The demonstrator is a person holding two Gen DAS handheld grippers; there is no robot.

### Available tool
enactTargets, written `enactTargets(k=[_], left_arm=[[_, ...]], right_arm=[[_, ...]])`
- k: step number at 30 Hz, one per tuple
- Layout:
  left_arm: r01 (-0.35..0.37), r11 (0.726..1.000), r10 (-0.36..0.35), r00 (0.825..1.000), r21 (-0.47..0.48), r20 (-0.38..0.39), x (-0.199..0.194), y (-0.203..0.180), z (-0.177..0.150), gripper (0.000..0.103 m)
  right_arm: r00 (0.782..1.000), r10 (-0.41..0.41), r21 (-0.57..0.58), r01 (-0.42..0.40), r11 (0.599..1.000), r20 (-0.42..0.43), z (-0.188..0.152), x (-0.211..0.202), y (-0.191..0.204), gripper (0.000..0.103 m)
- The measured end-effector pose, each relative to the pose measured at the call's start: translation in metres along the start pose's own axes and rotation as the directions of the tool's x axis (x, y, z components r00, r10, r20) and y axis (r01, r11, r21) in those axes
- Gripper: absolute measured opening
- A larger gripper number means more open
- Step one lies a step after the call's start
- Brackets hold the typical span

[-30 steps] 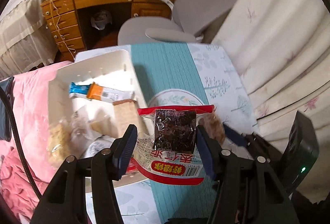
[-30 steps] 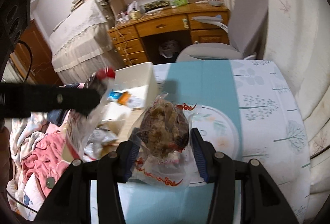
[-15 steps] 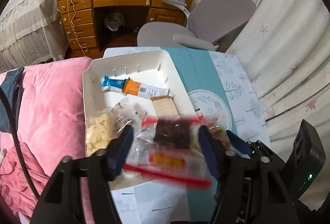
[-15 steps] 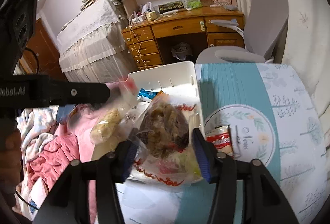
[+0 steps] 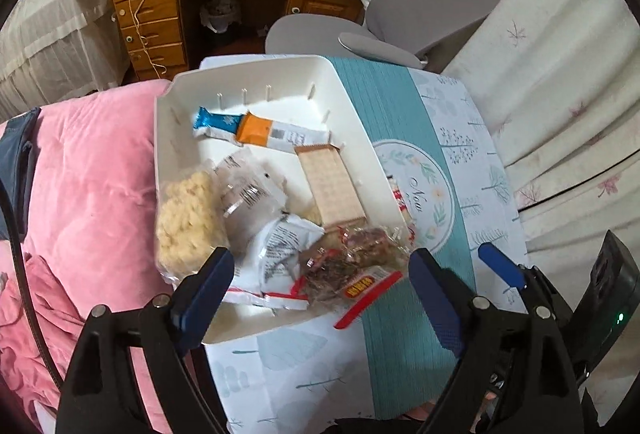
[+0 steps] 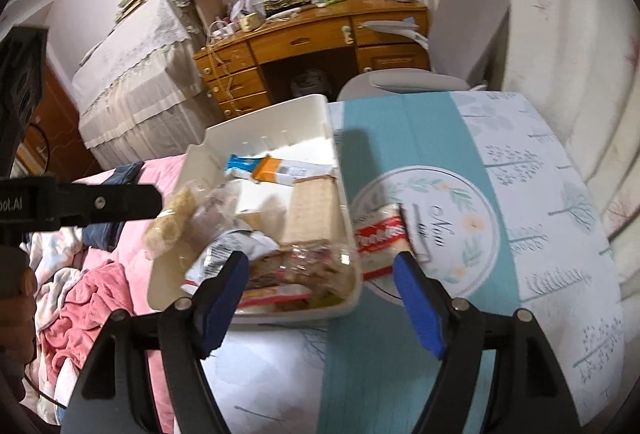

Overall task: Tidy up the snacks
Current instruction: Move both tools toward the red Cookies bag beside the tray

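Moved: both bags, gripped a second ago, now lie in the bin (image 5: pixel 352 102), dropped at its near end.
Dark-snack bag (image 5: pixel 352 274): its red edge overhangs the rim.
Left gripper (image 5: pixel 320 288): spread, empty.
Right gripper (image 6: pixel 320 298): spread, empty.
Left out: red packet (image 6: pixel 380 236) on the tablecloth (image 6: pixel 540 194), beside the bin.

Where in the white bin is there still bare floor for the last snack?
Bare floor in the white plastic bin remains only along its far wall, behind the blue-and-orange bar. The near half is piled with bags. The red-and-white packet lies outside on the round table print.
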State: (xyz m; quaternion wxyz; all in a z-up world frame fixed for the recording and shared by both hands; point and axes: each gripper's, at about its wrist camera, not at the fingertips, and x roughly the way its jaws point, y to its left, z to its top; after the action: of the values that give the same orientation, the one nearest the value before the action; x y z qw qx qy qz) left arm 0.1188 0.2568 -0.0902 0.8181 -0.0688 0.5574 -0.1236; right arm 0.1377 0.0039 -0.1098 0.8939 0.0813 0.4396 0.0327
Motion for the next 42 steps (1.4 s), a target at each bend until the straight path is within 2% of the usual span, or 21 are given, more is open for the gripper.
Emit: enactTargets(k=[5,9,14,19,23,26,29,32,38,42], left_arm=[[0.024,1.0,-0.024,1.0,0.0,-0.008,0.004,-0.018,-0.006,0.088],[0.031,0.999,-0.032,0.999,-0.028,-0.005,0.009,-0.034,-0.011,0.088],[0.035,0.99,-0.037,0.999,-0.135,-0.013,0.021,-0.055,-0.019,0.088],[0.026,0.954,-0.03,0.999,-0.299,-0.009,0.036,-0.077,-0.034,0.088],[0.0,0.895,0.014,0.999,-0.446,0.029,0.044,-0.094,-0.05,0.088],[0.029,0.825,0.023,0.996,-0.564,0.084,0.053,-0.105,-0.063,0.088],[0.033,0.784,0.047,0.993,-0.62,0.113,0.064,-0.115,-0.067,0.088],[0.037,0.742,0.072,0.988,-0.67,0.135,0.077,-0.121,-0.068,0.088],[0.072,0.618,0.109,0.978,-0.783,0.176,0.108,-0.12,-0.068,0.088],[0.066,0.543,0.129,0.979,-0.837,0.16,0.131,-0.116,-0.067,0.088]], right_arm=[[1.0,-0.02,0.027,0.021,0.999,-0.004,-0.003,-0.006,-0.027,0.075],[1.0,-0.027,-0.003,0.027,1.0,-0.004,-0.005,-0.007,-0.047,0.075],[1.0,-0.009,-0.096,0.007,0.995,-0.014,-0.002,-0.006,-0.066,0.075],[0.998,0.048,-0.238,-0.056,0.97,-0.038,0.006,-0.004,-0.089,0.076],[0.994,0.087,-0.356,-0.103,0.929,-0.062,0.009,-0.001,-0.101,0.076],[0.992,0.109,-0.473,-0.127,0.872,-0.066,0.012,0.003,-0.11,0.078],[0.987,0.138,-0.551,-0.158,0.819,-0.078,0.016,0.008,-0.116,0.082],[0.985,0.154,-0.639,-0.171,0.75,-0.083,0.019,0.015,-0.12,0.083],[0.971,0.214,-0.77,-0.217,0.6,-0.106,0.02,0.042,-0.124,0.083],[0.953,0.261,-0.824,-0.267,0.5,-0.15,0.019,0.069,-0.125,0.082]])
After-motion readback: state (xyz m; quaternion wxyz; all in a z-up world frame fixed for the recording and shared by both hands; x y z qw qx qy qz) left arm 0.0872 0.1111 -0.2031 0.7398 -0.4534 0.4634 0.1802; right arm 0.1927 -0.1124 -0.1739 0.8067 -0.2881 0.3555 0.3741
